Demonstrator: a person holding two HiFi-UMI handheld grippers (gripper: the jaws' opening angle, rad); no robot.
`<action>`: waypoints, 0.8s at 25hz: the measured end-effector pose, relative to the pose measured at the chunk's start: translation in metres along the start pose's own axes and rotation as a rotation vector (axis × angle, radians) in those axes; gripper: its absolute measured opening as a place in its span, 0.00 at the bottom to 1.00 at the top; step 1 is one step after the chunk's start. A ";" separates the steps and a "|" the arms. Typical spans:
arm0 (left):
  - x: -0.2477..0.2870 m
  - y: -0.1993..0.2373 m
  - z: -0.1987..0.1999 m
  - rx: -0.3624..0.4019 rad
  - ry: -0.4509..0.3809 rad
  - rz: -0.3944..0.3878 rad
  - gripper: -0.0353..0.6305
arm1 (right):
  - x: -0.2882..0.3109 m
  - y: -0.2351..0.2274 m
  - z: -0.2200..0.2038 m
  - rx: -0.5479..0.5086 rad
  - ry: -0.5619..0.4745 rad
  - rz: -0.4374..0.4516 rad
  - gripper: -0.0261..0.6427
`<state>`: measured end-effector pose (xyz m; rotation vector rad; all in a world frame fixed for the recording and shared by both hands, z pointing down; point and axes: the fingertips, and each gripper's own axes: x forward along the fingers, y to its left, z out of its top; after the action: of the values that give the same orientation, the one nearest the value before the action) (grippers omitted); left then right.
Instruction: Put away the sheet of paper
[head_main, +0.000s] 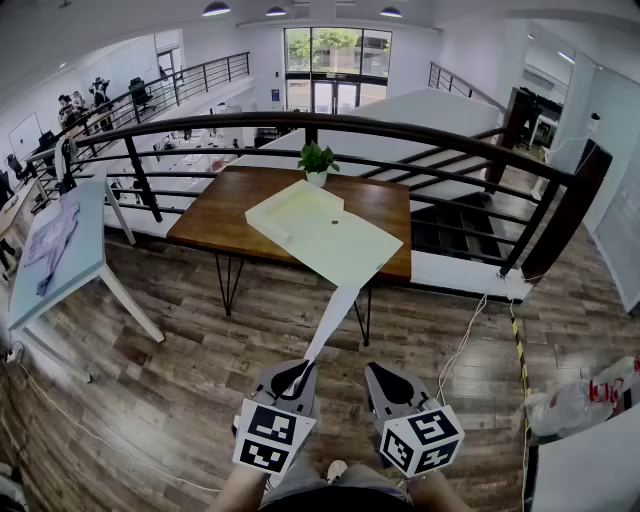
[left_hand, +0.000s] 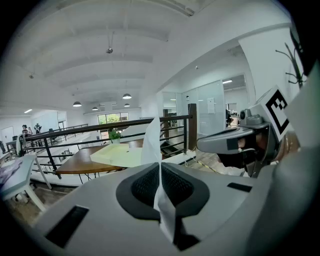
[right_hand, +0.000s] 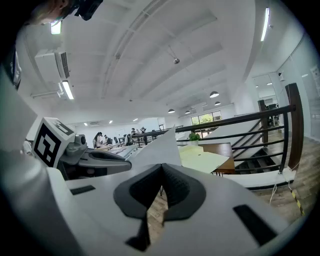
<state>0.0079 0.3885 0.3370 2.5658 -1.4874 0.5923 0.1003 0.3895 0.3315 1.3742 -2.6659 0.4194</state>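
Note:
A white sheet of paper (head_main: 330, 325) stands edge-on between the pads of my left gripper (head_main: 298, 378), which is shut on its lower edge. In the left gripper view the paper (left_hand: 151, 142) rises from the closed jaws of the left gripper (left_hand: 160, 166) and curls upward. My right gripper (head_main: 385, 385) hangs beside it on the right, shut with nothing held. The right gripper view shows that gripper (right_hand: 161, 167) with its pads meeting, and the paper (right_hand: 159, 150) off to its left. Both grippers are held well above the floor, short of the wooden table (head_main: 230, 215).
A pale yellow flat folder (head_main: 325, 232) lies on the table beside a small potted plant (head_main: 317, 160). A dark railing (head_main: 420, 140) runs behind the table, with stairs at the right. A white desk (head_main: 60, 250) stands at the left. Cables (head_main: 465, 340) trail on the wood floor.

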 end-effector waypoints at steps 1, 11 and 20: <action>0.000 -0.001 -0.001 -0.004 0.000 0.001 0.09 | 0.000 0.000 0.000 -0.004 0.001 0.003 0.08; 0.004 -0.011 0.006 -0.012 -0.019 0.006 0.09 | -0.002 -0.003 0.000 -0.014 -0.021 0.014 0.08; 0.017 -0.021 -0.003 -0.049 -0.003 -0.013 0.09 | -0.003 -0.014 -0.005 0.069 -0.029 0.068 0.08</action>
<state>0.0325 0.3858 0.3480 2.5388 -1.4659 0.5443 0.1134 0.3857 0.3386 1.3198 -2.7527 0.5074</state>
